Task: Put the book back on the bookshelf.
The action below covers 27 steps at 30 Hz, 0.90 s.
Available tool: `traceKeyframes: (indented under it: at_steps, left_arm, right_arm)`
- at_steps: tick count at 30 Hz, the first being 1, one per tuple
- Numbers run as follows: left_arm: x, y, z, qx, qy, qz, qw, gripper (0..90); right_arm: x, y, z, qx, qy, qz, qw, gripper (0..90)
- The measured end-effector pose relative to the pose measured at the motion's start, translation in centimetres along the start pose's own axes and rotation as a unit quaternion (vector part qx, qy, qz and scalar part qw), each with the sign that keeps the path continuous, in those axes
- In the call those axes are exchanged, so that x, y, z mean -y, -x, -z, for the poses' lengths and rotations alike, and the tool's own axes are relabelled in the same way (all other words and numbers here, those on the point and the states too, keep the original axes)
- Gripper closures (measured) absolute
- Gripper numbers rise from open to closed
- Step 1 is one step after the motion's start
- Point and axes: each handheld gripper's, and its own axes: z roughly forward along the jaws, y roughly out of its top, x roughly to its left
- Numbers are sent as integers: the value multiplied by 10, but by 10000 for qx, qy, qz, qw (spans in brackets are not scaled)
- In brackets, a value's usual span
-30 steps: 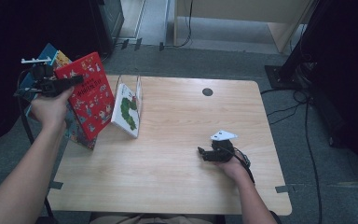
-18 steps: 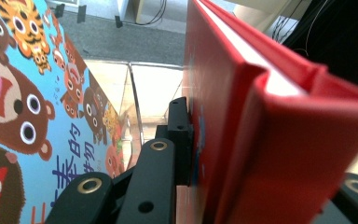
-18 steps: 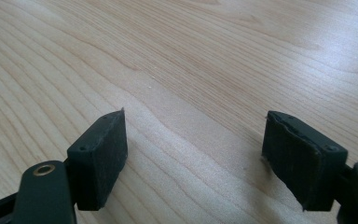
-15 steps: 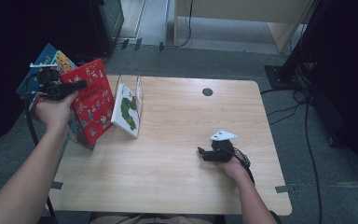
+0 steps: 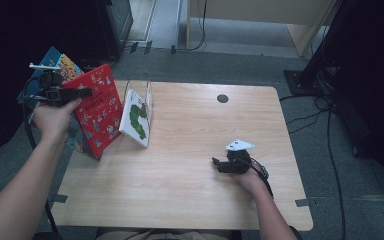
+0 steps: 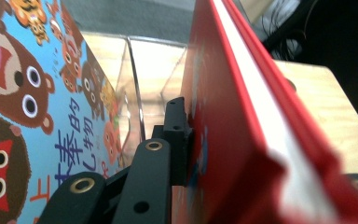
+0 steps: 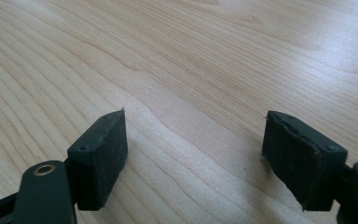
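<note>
Red book (image 5: 98, 111) stands tilted, spine edge down at the table's edge, clamped by left tool (image 5: 82, 92).

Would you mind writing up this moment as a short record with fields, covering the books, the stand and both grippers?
held item: red book, tilted, at the table's left edge
left gripper: jaws on the red book, one pad against its cover; they have just been opening slightly
right gripper: open, nothing between the jaws, low over the table
clear stand: on the table, beside the red book
caterpillar book: leaning against the clear stand
blue animal book: behind the red book, on its far side from the table
</note>
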Motion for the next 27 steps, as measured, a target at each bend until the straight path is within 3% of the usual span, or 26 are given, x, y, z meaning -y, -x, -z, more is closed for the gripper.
traceKeyframes:
  at_steps: [9, 14, 17, 20, 23, 27]
  left_arm:
    - [-5, -1, 5, 76, -470, -106, 9988, 754]
    - [-8, -4, 10, 120, -505, -85, 9986, 727]
    - [-11, -4, 14, 82, -616, -188, 9979, 725]
    - [-15, -6, 17, 158, -836, -191, 9962, 732]
    - [-18, -7, 19, 46, -1057, -244, 9941, 728]
    - [-22, -8, 20, 87, -1270, -214, 9916, 724]
  right_arm:
    - [0, 0, 0, -23, -15, -7, 10000, 227]
    - [0, 0, 0, -23, -16, -6, 10000, 228]
    - [0, 0, 0, -24, -16, -7, 10000, 228]
    - [0, -1, 0, -25, -14, -11, 10000, 228]
    - [0, 0, 0, -25, -16, 0, 10000, 228]
    - [0, -1, 0, -29, -23, -15, 10000, 228]
